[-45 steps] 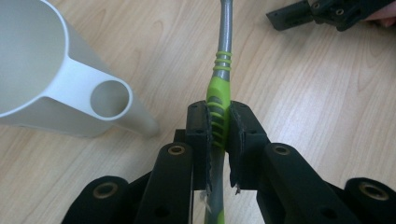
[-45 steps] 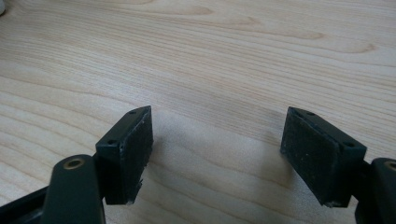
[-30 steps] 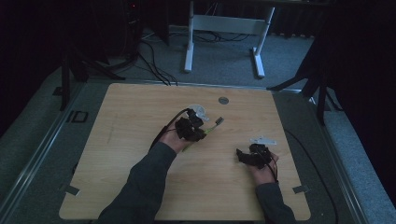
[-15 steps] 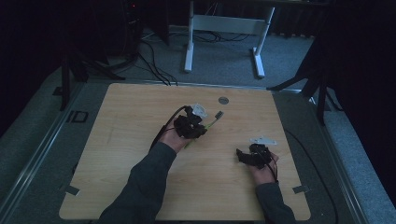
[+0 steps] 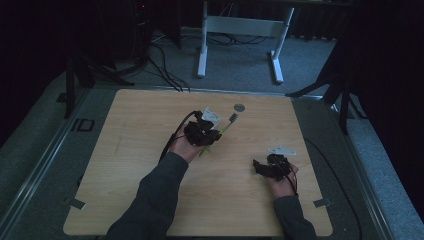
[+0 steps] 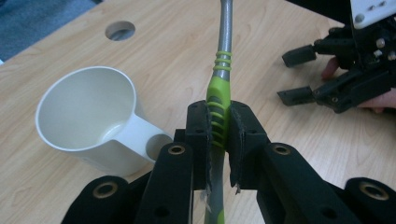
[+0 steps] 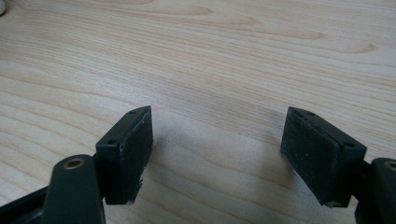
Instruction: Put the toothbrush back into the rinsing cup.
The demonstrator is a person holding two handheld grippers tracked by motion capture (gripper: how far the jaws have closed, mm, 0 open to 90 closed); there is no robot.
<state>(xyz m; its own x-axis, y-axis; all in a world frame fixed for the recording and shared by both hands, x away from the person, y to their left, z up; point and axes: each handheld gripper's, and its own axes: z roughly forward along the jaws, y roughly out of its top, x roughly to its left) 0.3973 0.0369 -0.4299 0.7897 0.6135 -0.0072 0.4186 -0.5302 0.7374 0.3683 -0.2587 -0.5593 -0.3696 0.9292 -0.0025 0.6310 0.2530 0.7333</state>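
Two grippers over wooden table [image 5: 125, 150]. Left gripper [image 6: 218, 126] clamped on green-handled tool [image 6: 219, 100], metal shaft running forward beyond jaws; white measuring cup [image 6: 88, 121] just beside, left of jaws. Right gripper [image 7: 217, 154] spread wide, nothing between jaws, low over bare wood.

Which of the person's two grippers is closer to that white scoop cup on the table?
The left. The left gripper, clamped on a green-handled tool, sits right beside the white scoop. The right gripper hangs open over bare wood well off to the side, nearer the person.
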